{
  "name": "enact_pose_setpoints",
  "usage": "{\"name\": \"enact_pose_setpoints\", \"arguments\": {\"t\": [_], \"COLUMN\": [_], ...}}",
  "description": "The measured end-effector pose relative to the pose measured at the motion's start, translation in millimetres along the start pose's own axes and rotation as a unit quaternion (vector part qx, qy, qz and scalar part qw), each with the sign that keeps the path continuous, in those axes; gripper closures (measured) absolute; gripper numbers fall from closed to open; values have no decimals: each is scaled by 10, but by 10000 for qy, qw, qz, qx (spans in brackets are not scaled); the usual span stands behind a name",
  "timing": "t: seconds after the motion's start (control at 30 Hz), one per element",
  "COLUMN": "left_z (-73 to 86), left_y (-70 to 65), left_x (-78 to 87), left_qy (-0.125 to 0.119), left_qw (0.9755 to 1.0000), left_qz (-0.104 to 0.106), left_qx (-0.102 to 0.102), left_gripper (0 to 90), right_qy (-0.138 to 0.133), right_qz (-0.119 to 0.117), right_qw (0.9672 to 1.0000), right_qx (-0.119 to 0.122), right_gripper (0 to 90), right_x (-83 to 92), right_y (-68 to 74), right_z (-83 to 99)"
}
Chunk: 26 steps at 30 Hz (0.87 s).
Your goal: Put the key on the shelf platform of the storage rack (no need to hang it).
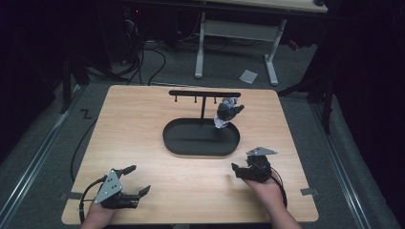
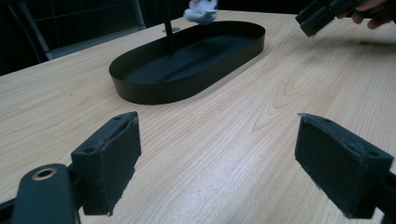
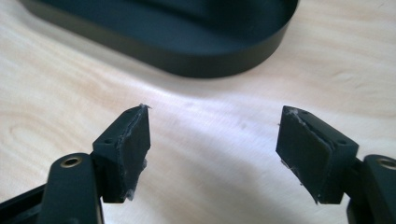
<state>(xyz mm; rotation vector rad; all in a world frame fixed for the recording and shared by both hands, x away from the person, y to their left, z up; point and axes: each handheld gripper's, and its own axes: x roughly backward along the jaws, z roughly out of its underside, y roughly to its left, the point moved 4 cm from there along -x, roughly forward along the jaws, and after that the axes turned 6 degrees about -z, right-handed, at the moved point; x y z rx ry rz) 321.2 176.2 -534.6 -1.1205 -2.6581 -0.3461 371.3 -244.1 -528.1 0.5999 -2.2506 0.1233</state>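
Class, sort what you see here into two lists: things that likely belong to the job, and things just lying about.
Likely the job (a guess):
left gripper
right gripper
black oval tray
T-shaped hook stand
small dark and white item hanging there

Lying about:
paper scrap on the floor
cables
white desk frame

**Two grippers at the near edge, tray mid-table**

A black oval tray point(image 1: 200, 138) sits mid-table point(image 1: 143, 119); a T-shaped black rack point(image 1: 204, 94) rises at its far side, with a pale small object point(image 1: 225, 113) hanging at its right; left gripper point(image 1: 137, 180) rests near-left, jaws apart; right gripper point(image 1: 237, 171) near-right.
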Motion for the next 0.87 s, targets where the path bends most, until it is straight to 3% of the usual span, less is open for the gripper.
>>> {"name": "enact_pose_setpoints", "arguments": {"t": [0.07,0.23,0.3,0.33,0.37,0.4,0.43,0.5,0.6,0.73,0.87], "left_z": [0,0,0,0,0,0,0,0,0,1,2], "left_y": [1,4,4,4,5,6,7,7,7,2,3], "left_x": [-1,-2,0,0,-1,-3,-3,-4,-7,1,4], "left_qy": [6,6,11,11,8,14,15,20,46,24,7], "left_qw": [10000,10000,10000,10000,10000,10000,10000,10000,10000,10000,10000], "left_qz": [4,3,-8,-8,-17,-30,-28,-44,-61,-51,-35], "left_qx": [-2,8,7,7,16,23,30,32,33,12,18], "left_gripper": [150,150,150,150,150,150,150,150,150,150,150], "right_qy": [-47,-476,-827,-827,-1104,-1104,-1199,-1317,-1132,-1158,-1180], "right_qz": [5,32,135,135,26,26,120,125,115,116,172], "right_qw": [10000,9984,9957,9957,9928,9928,9908,9897,9922,9926,9922], "right_qx": [32,298,402,402,455,455,618,543,504,351,376], "right_gripper": [250,228,222,222,212,212,206,190,171,171,167], "right_x": [-10,13,77,77,158,158,239,236,175,161,156], "right_y": [36,269,370,370,458,458,506,505,477,433,423], "right_z": [53,281,384,384,420,420,405,433,441,454,444]}}
